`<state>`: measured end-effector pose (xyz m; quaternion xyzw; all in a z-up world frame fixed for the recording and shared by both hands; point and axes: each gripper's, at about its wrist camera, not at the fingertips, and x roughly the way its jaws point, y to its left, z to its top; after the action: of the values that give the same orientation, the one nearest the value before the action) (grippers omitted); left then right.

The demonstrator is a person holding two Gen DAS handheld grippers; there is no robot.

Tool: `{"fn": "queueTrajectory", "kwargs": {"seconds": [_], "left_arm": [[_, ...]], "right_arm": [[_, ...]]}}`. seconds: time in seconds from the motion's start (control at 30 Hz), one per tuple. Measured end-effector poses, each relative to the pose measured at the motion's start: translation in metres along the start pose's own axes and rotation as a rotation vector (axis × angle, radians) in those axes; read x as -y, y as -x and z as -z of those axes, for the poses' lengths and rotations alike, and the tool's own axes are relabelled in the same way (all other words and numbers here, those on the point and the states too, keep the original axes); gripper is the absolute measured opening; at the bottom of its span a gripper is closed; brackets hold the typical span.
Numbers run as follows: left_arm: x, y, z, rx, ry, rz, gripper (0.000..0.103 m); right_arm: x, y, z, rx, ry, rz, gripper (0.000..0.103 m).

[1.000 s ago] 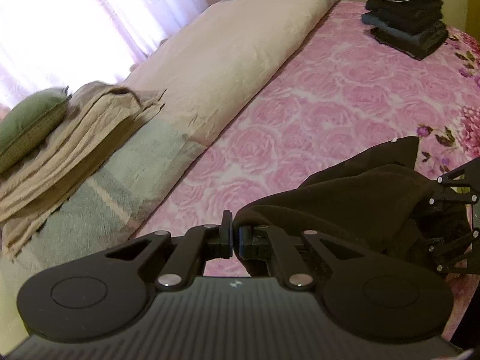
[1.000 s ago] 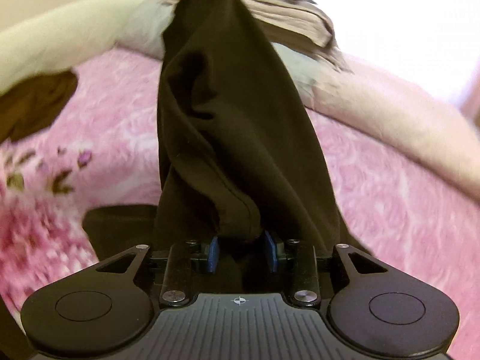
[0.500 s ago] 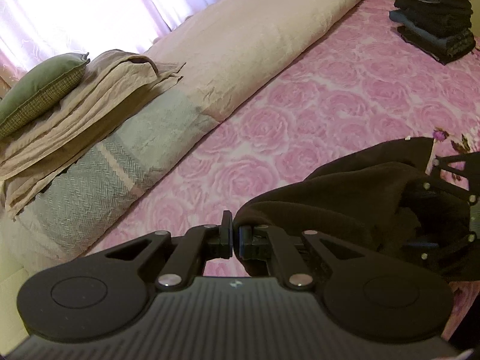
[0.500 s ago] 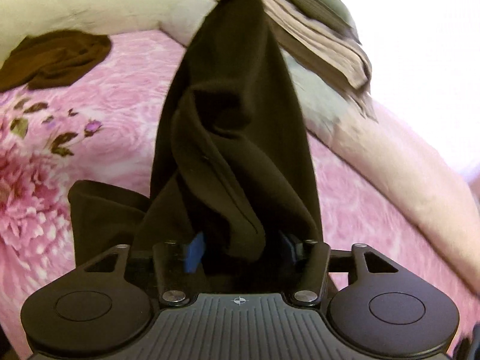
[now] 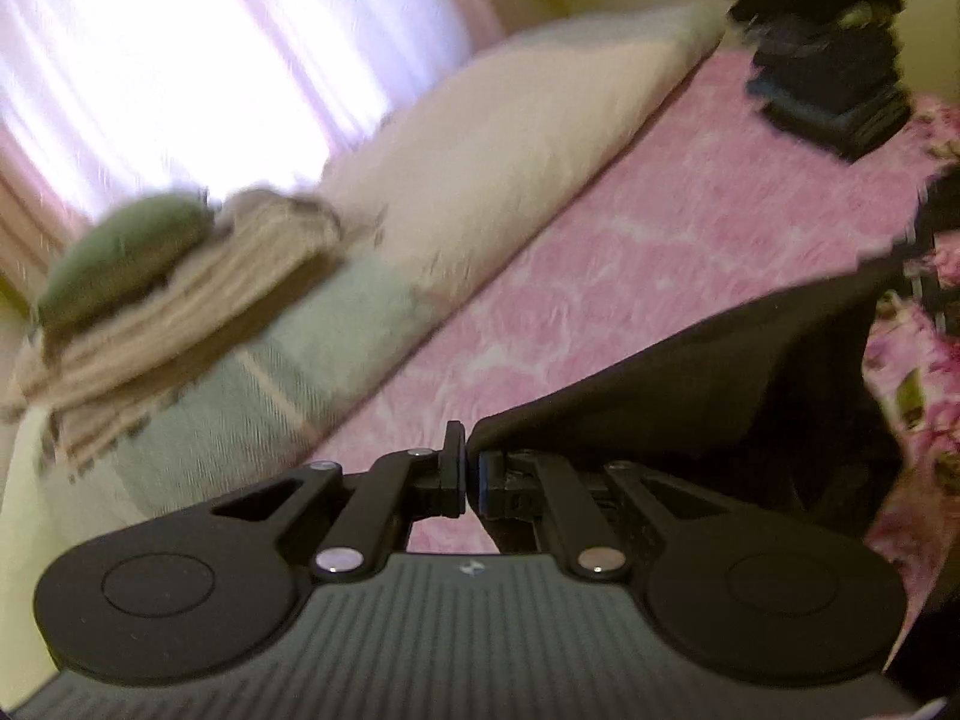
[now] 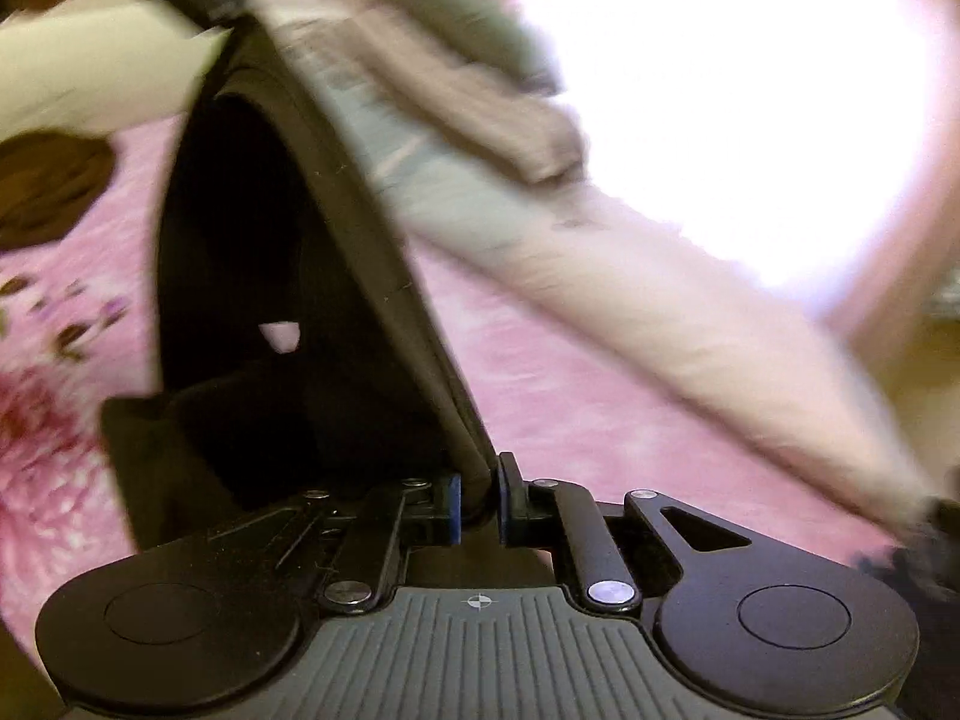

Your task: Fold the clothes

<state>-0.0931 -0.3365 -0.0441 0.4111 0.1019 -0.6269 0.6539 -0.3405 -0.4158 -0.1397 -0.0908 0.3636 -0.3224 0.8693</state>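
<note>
A black garment (image 5: 708,396) is held stretched above the pink rose bedspread (image 5: 660,228) between both grippers. My left gripper (image 5: 471,474) is shut on one end of its edge. The taut edge runs up and right to the other gripper (image 5: 924,276) at the right border. In the right wrist view my right gripper (image 6: 480,501) is shut on the garment's (image 6: 336,252) other end. The cloth runs up and left and the rest hangs open below it. Both views are blurred by motion.
A stack of folded dark clothes (image 5: 828,66) stands at the bed's far right. A rolled beige and green blanket (image 5: 492,144) lies along the window side, with folded tan cloth (image 5: 198,300) and a green cushion (image 5: 126,252). A brown garment (image 6: 48,186) lies crumpled on the bedspread.
The grippers have pulled apart, so the bunched black garment is now stretched taut between them. Both cameras have swung and tilted, and the right jaws have closed tighter on the cloth.
</note>
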Motion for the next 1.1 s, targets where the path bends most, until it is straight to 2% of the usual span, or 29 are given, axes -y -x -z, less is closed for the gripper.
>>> {"fn": "queueTrajectory", "kwargs": {"seconds": [0.2, 0.33, 0.5, 0.6, 0.67, 0.77, 0.83, 0.9, 1.0, 1.1], "left_arm": [[0.02, 0.104, 0.008, 0.221, -0.085, 0.01, 0.003], [0.018, 0.185, 0.015, 0.339, -0.084, 0.01, 0.003], [-0.005, 0.259, -0.017, 0.48, -0.068, -0.045, 0.003], [-0.02, 0.284, -0.044, 0.534, -0.072, -0.081, 0.003], [-0.028, 0.285, -0.06, 0.546, -0.074, -0.096, 0.003], [-0.044, 0.259, -0.082, 0.523, -0.06, -0.107, 0.004], [-0.056, 0.219, -0.091, 0.474, -0.045, -0.106, 0.004], [-0.066, 0.165, -0.096, 0.408, -0.024, -0.099, 0.004], [-0.084, 0.06, -0.096, 0.274, 0.029, -0.094, 0.004], [-0.099, -0.067, -0.085, 0.107, 0.096, -0.087, 0.007]], "right_arm": [[-0.002, 0.128, -0.03, 0.125, -0.088, 0.282, 0.007], [-0.022, 0.215, -0.047, 0.197, -0.115, 0.39, 0.007], [-0.026, 0.291, -0.087, 0.321, -0.091, 0.495, 0.006], [-0.011, 0.32, -0.118, 0.407, -0.081, 0.551, 0.006], [0.002, 0.325, -0.139, 0.45, -0.066, 0.576, 0.006], [0.025, 0.298, -0.163, 0.471, -0.034, 0.574, 0.006], [0.043, 0.257, -0.176, 0.453, -0.007, 0.546, 0.007], [0.063, 0.197, -0.183, 0.416, 0.025, 0.491, 0.007], [0.09, 0.088, -0.186, 0.348, 0.079, 0.388, 0.007], [0.106, -0.037, -0.176, 0.25, 0.123, 0.261, 0.007]]}}
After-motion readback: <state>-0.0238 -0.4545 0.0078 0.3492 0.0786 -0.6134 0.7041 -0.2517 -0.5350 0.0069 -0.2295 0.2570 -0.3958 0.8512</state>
